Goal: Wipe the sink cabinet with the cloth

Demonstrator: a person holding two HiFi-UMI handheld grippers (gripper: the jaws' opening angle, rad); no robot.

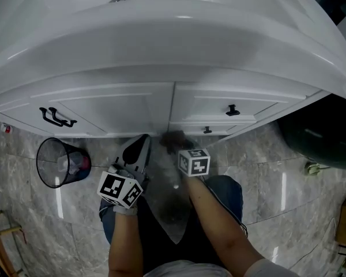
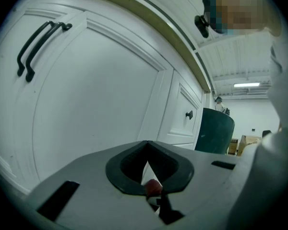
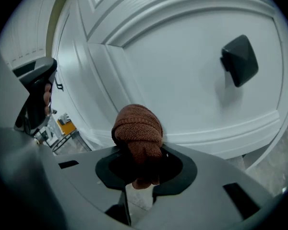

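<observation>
I am wearing blue jeans [image 1: 228,189] and a pale sleeve [image 1: 264,267]. My left tongs [image 1: 141,146] and right tongs [image 1: 176,146] are showing grey shells, each carrying a white, black-marked cube [image 1: 194,162].

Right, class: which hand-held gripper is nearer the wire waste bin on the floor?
Left. The left hand-held gripper sits just right of the waste bin; the right hand-held gripper, holding the cloth, is farther right.
</observation>
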